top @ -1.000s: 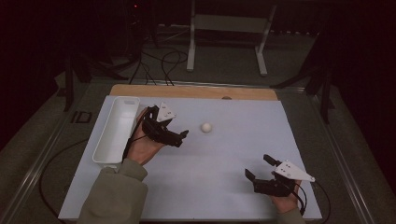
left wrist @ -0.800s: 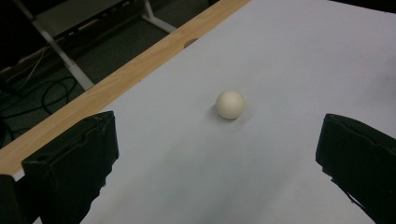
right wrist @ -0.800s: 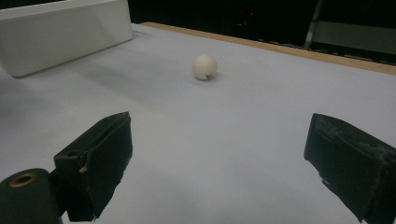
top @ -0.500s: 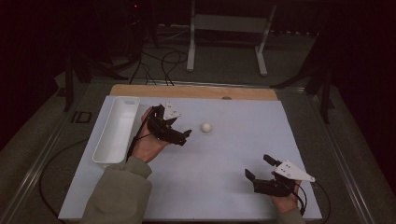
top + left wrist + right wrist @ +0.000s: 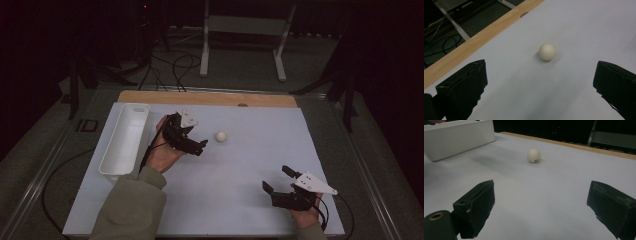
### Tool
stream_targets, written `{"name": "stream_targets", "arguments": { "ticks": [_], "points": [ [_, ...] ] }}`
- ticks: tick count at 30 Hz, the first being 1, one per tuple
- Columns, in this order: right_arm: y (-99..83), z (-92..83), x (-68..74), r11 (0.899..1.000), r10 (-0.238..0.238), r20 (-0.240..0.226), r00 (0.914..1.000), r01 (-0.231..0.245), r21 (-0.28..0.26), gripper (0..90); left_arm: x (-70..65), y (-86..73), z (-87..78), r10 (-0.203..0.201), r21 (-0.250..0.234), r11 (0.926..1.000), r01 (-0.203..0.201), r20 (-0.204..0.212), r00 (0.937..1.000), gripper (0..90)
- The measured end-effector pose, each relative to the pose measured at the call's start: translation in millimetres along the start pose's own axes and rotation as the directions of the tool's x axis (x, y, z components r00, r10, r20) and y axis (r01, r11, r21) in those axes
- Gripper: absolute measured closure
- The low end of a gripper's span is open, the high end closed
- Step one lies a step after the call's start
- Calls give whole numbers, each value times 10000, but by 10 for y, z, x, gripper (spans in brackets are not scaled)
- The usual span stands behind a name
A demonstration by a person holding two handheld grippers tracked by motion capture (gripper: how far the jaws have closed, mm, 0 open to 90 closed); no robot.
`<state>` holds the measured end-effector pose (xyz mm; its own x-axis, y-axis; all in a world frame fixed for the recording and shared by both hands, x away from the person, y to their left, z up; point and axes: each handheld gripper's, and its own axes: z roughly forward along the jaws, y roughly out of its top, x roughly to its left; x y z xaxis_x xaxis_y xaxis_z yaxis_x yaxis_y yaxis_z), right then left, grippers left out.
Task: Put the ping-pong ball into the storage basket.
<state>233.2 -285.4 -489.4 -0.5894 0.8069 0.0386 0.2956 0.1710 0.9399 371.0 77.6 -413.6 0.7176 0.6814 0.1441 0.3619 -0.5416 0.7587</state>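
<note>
Ball point(image 5: 221, 136), small, white and round, rests alone on the pale tabletop point(image 5: 240, 200), toward the far middle of the sheet. From the left gripper point(image 5: 196, 146) it lies at about 2 o'clock in the high view, just beside the jaw tips and not touching them. In the left gripper view the ball point(image 5: 547, 52) sits ahead between the two black jaws, which stand wide apart with nothing in them. Being round, it has no long axis to line up with.

The right gripper point(image 5: 274, 181) rests near the front right corner, well apart from the ball, which lies at roughly 11 o'clock from it; its jaws are likewise spread and empty. So the left hand is plainly the nearer, and a short reach forward looks like all a grasp would need.

A white tray point(image 5: 123, 138) lies at about 9 o'clock from the left gripper, along the sheet's left edge. Its inside appears bare, though the near end is cut off by the sleeve point(image 5: 131, 207). A dark mark on the ball point(image 5: 534, 155) in the right gripper view is too small to identify.
</note>
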Motion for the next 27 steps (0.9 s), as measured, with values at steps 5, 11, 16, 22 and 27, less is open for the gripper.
{"name": "stream_targets", "arguments": {
  "ticks": [5,11,16,22,27],
  "points": [
    [0,-1,0,10000,8,-2,10000,-8,6,72,-11,7,49,-21,79,10000,20,29,10000,0],
    [1,0,0,10000,-30,-5,10000,30,-10,72,-5,11,98,-64,156,9999,64,29,10000,0],
    [1,-1,-1,10000,-11,-4,10000,11,-2,72,-14,18,154,-83,262,9996,82,37,10000,0],
    [1,-2,-3,10000,-12,0,10000,12,-7,72,-26,35,211,-82,340,9994,80,50,10000,0],
    [1,-2,-5,10000,2,-9,10000,-2,-23,72,-33,44,270,-76,427,9991,73,62,10000,0]
  ]
}}
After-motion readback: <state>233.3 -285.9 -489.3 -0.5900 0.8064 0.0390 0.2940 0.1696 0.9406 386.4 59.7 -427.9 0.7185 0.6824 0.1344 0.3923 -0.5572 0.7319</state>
